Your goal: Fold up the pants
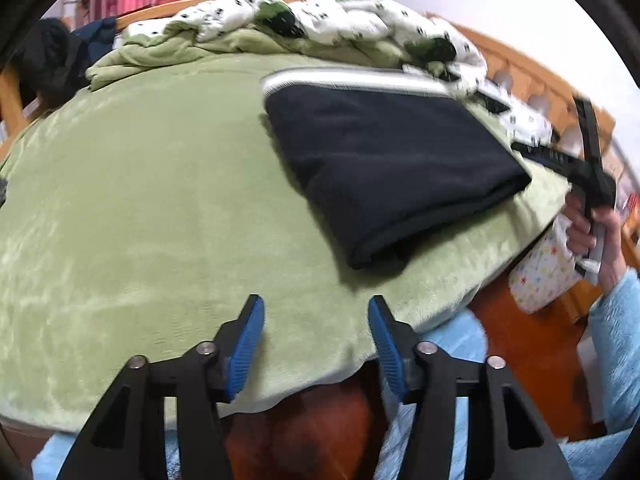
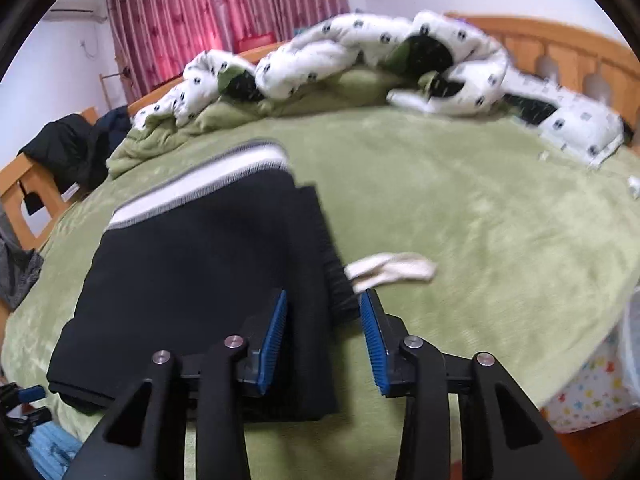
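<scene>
Both grippers hold nothing: my left gripper (image 1: 316, 344) hangs wide open at the near edge, my right gripper (image 2: 323, 336) gapes over the pants (image 2: 200, 280), folded flat on the green blanket (image 2: 460, 200), probably finished.

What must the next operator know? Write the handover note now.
Left gripper: open, empty, hovering over the near edge of the bed, short of the pants.
Right gripper: open, empty, above the pants' near right corner; its jaws hold nothing.
Pants: dark, folded into a compact rectangle, flat on the green blanket, striped waistband on the far side.
A pale cloth lies just right of them; the quilt is bunched along the far side.
Done: the fold looks complete.
Left: perhaps tidy the ribbed edge that pokes out on the right.
</scene>
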A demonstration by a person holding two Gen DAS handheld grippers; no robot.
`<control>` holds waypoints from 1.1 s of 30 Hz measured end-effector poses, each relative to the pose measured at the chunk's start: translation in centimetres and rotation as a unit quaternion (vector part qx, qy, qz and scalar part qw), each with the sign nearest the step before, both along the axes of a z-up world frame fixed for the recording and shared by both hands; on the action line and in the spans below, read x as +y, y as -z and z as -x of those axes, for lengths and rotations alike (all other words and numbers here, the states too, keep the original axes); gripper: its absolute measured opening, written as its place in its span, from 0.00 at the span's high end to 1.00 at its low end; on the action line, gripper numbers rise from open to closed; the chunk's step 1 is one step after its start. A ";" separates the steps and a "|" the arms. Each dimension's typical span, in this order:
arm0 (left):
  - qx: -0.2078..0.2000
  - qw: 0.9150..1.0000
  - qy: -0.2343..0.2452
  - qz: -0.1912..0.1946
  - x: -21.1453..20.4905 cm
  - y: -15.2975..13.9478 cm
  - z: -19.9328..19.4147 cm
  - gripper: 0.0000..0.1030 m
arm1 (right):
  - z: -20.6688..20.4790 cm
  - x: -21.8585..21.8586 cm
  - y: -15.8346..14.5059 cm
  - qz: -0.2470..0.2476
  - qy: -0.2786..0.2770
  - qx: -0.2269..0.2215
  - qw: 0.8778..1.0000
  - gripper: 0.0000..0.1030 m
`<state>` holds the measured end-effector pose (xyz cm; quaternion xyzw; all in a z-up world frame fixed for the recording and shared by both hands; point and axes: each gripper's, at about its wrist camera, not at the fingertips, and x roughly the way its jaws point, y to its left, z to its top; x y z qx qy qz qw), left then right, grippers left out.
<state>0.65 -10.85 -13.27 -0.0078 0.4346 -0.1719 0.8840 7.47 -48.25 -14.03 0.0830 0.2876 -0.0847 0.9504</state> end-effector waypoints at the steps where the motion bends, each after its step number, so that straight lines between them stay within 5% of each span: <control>1: -0.003 1.000 -0.003 0.019 0.4 -0.5 -0.1 0.47 | 0.1 0.0 -0.4 0.004 -0.002 0.001 1.000 0.45; 5: -0.006 0.994 -0.006 0.111 1.9 -1.8 -1.6 0.37 | -0.2 0.1 -1.9 0.002 -0.006 -0.007 1.000 0.37; 7: -0.005 0.993 -0.012 0.114 1.4 -2.1 -3.3 0.37 | -1.3 0.1 -2.1 0.006 -0.005 0.002 1.000 0.25; 13: 0.010 0.993 -0.030 0.110 -1.6 -1.2 -9.1 0.37 | -6.4 0.0 -1.6 0.009 -0.032 0.036 0.999 0.25; 20: 0.045 0.995 -0.016 0.085 -4.3 2.5 -16.0 0.39 | -12.7 -1.4 2.5 -0.027 -0.095 0.097 0.990 0.24; 24: 0.086 0.982 -0.027 0.167 -3.8 5.1 -19.2 0.37 | -13.9 -1.0 3.0 -0.008 -0.122 0.103 0.987 0.24; 27: 0.101 0.974 -0.027 0.199 -4.4 5.9 -20.4 0.44 | -14.9 -1.2 3.5 -0.057 -0.159 0.136 0.976 0.25; 29: 0.104 0.975 -0.019 0.194 -5.1 5.7 -20.5 0.53 | -16.0 -2.2 4.4 -0.130 -0.195 0.174 0.957 0.29; 32: 0.102 0.973 -0.016 0.207 -5.1 4.8 -20.6 0.75 | -15.7 -1.9 3.6 -0.119 -0.197 0.165 0.959 0.37; 33: 0.099 0.972 -0.017 0.214 -4.7 4.3 -20.5 0.84 | -14.9 -1.8 2.8 -0.117 -0.191 0.148 0.963 0.47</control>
